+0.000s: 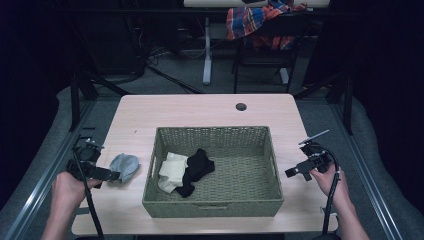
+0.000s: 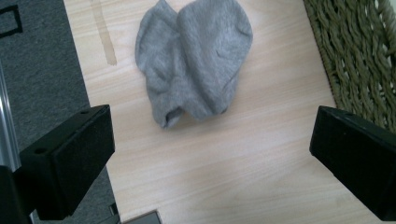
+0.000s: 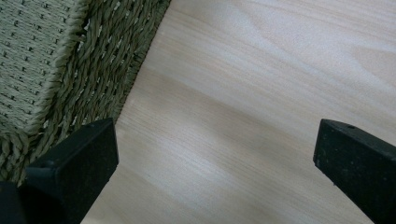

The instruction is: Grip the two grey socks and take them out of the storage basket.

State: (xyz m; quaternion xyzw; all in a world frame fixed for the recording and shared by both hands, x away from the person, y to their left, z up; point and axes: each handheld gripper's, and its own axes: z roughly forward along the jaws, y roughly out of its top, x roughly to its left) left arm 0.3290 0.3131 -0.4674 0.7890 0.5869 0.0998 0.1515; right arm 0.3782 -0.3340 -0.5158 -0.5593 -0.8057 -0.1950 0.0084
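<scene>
Left gripper at 9 o'clock of the woven olive-green rectangular basket; jaws spread wide, nothing between them; crumpled grey knit sock lies flat on the pale wooden table, just beyond the tips toward 3 o'clock, apart from the basket wall. Right gripper at the basket's 3 o'clock; jaws parted, empty, over bare tabletop. Cream sock and black sock inside the basket, left half, touching.

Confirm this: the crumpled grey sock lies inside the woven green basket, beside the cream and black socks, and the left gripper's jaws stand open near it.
Not quite. The crumpled grey sock lies on the light wooden table, outside the woven green basket; the high view shows this. The cream sock and black sock are inside, and the left gripper is open near the grey one.
</scene>
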